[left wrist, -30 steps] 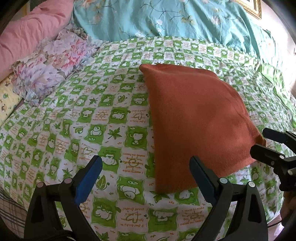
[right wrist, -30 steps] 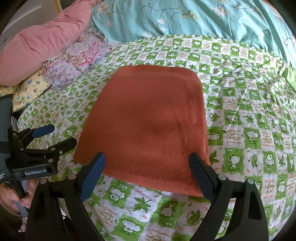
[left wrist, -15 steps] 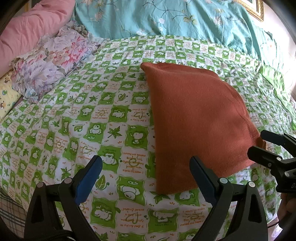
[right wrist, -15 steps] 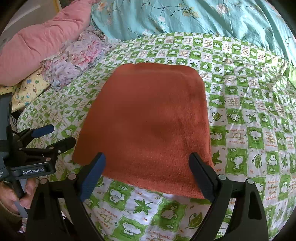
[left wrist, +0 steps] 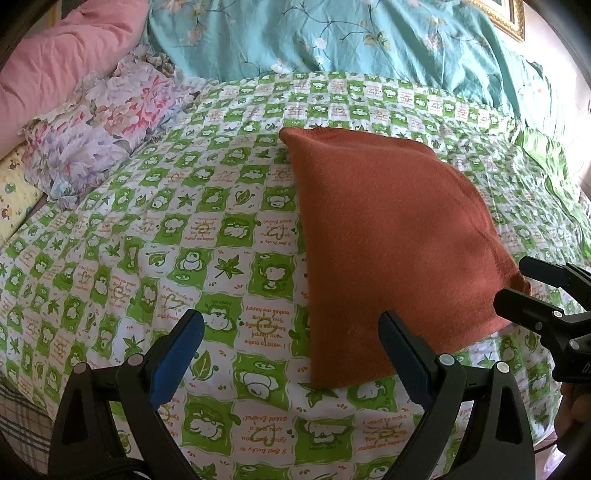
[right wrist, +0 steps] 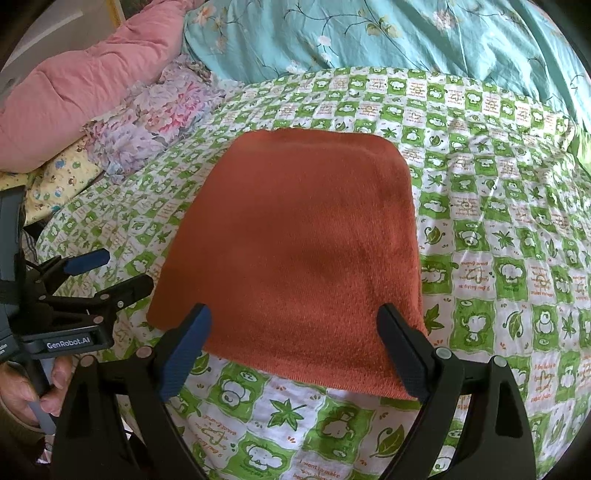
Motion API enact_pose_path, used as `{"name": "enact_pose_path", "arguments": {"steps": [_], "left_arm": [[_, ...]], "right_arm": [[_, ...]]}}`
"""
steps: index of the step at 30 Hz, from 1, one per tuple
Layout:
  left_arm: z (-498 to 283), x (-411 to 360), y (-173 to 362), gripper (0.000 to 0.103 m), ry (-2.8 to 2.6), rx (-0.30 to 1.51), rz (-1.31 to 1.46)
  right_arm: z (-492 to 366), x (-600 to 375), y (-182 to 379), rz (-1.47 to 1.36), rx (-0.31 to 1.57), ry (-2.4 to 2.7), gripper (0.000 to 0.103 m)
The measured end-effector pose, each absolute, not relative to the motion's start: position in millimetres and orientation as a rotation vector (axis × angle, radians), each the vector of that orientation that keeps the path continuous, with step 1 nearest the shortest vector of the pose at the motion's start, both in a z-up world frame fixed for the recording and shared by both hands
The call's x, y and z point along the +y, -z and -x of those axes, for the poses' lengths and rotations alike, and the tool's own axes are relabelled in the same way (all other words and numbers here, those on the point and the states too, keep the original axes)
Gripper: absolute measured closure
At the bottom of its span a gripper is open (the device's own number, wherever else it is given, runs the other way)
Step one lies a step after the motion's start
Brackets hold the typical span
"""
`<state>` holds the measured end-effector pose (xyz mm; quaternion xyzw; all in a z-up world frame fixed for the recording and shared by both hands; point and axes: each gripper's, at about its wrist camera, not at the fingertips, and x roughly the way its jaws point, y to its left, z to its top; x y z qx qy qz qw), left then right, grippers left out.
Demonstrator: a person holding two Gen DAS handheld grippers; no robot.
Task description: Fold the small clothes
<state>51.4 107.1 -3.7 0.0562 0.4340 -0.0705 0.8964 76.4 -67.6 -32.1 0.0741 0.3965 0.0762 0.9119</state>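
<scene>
The bed (right wrist: 498, 192), under a green-and-white check sheet, fills both views, with a teal quilt (right wrist: 369, 33) at 12 o'clock and a pink quilt (right wrist: 74, 81) and floral pillow (right wrist: 155, 122) at 10 o'clock. The cloth (right wrist: 303, 251), a rust-orange terry piece, lies flat on the sheet at the middle of the right wrist view, its near hem at 6 o'clock; it looks already doubled, though the layers cannot be counted.

The right gripper (right wrist: 293, 347) hangs over that near hem with jaws wide apart and nothing between them, its pads just above the two near corners. The left gripper (left wrist: 291, 354) is equally wide and empty, with only its right finger over the cloth's near left corner (left wrist: 332, 376); its left finger is over bare sheet.

The next fold probably starts with a corner pinch. Each gripper should come down on its own near corner, catch every layer at the hem, lift both together, and carry them evenly towards 12 o'clock so the edges meet square.
</scene>
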Motion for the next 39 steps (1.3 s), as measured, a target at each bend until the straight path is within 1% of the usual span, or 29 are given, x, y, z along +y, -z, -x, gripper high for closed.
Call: {"name": "enact_pose_path", "arguments": {"steps": [39], "left_arm": [[-59.5,102.0,-0.8,0.007,0.160,0.888,-0.126]], "right_arm": [[-77.5,-70.4,27.0,-0.184,0.796,-0.161,0.012]]}}
